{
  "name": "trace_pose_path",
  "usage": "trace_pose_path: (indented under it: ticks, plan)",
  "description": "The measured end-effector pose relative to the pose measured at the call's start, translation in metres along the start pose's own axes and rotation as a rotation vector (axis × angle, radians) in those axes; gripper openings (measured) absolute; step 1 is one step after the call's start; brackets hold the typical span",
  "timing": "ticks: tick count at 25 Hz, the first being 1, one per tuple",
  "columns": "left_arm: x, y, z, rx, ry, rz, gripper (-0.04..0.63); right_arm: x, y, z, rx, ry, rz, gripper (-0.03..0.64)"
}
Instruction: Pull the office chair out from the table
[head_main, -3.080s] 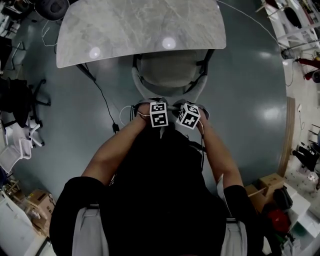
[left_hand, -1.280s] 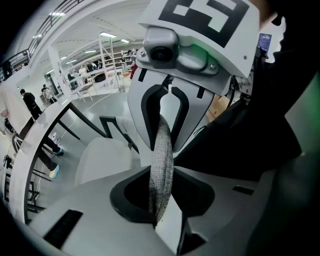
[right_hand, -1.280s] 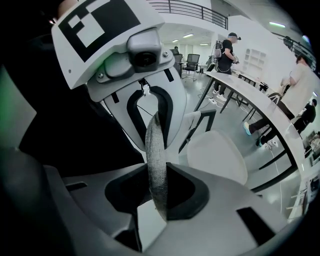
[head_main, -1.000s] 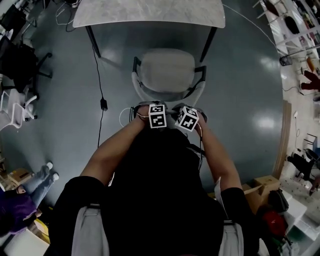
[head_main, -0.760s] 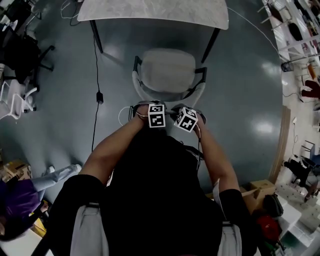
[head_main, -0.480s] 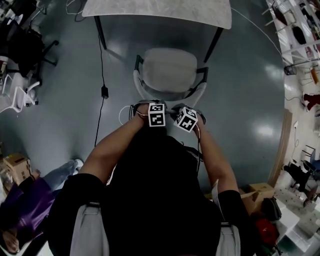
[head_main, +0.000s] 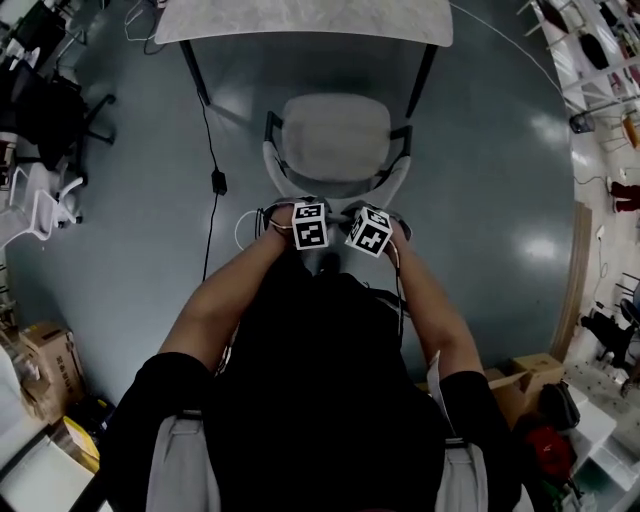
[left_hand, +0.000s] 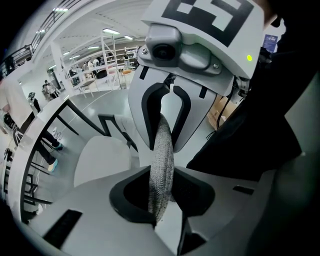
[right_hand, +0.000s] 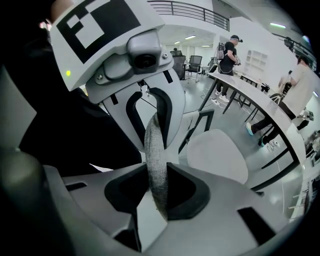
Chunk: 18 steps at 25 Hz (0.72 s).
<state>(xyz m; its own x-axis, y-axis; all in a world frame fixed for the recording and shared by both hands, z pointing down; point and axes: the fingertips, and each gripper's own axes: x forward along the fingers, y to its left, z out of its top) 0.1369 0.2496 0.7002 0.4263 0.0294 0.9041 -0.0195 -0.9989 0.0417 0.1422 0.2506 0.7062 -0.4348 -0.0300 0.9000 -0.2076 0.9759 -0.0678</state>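
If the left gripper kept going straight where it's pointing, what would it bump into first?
The office chair's backrest. The left gripper has that grey fabric edge clamped between its jaws, so pushing on would just press harder onto it.

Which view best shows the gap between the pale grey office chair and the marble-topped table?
The head view: from above, the pale grey office chair stands clear of the marble-topped table, with floor between them. The left gripper view shows mainly its seat and woven backrest edge; the right gripper view likewise.
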Motion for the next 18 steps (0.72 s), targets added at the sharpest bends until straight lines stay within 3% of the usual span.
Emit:
trace_pose_path:
  ticks: [18]
  plan:
    - [-0.0002,-0.0014,-0.0004,0.055,-0.012,-0.013,0.135,-0.0007,-0.0023,0.0003,0.071,-0.008,-0.038,0.13]
